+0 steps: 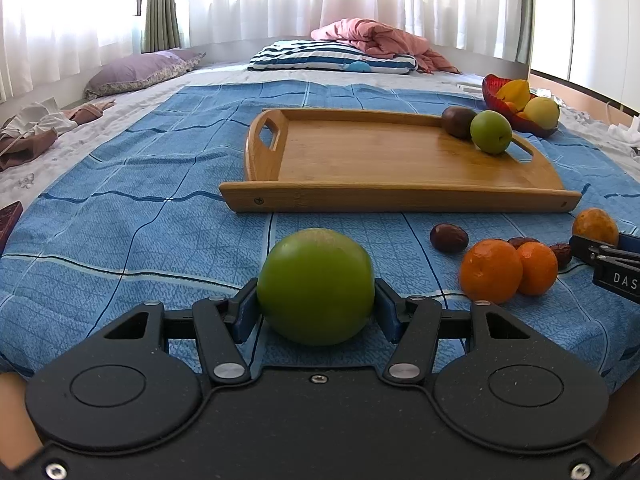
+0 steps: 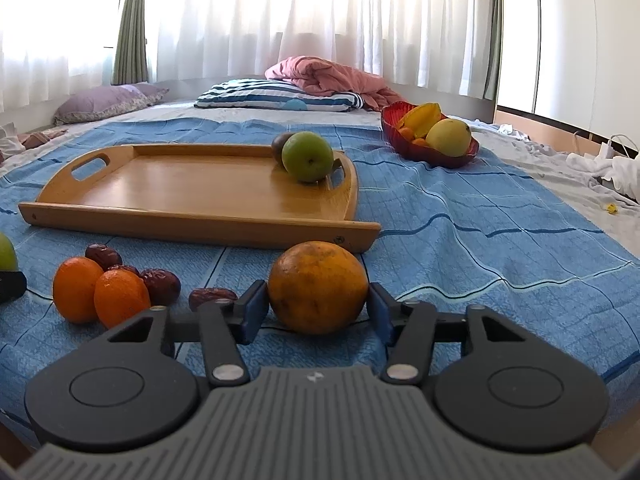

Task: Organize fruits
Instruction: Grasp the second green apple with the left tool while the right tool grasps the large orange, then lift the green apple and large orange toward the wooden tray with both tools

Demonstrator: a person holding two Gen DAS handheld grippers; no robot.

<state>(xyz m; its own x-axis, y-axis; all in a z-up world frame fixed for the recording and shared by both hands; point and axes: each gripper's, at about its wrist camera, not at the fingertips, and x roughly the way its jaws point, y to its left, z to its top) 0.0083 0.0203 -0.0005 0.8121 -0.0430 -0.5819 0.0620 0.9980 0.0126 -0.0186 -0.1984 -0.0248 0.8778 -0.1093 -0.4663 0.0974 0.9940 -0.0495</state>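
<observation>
Bed [image 1: 120, 208] with a blue cover carries everything. Wooden tray [image 2: 192, 188] lies across its middle, long axis running left to right, handles at both ends. Two fruits occupy the tray's far right corner: a green apple [image 2: 307, 157] and a brown one behind it. The red bowl [image 2: 432, 152] near the bed's right edge holds more. Work appears barely begun.

Left gripper [image 1: 316, 304] pinches a green fruit [image 1: 316, 286] at the near edge; right gripper [image 2: 318, 304] pinches a mottled orange [image 2: 318, 286] likewise. Two small oranges [image 2: 98, 294] and several dates [image 2: 160, 284] remain loose between them.
</observation>
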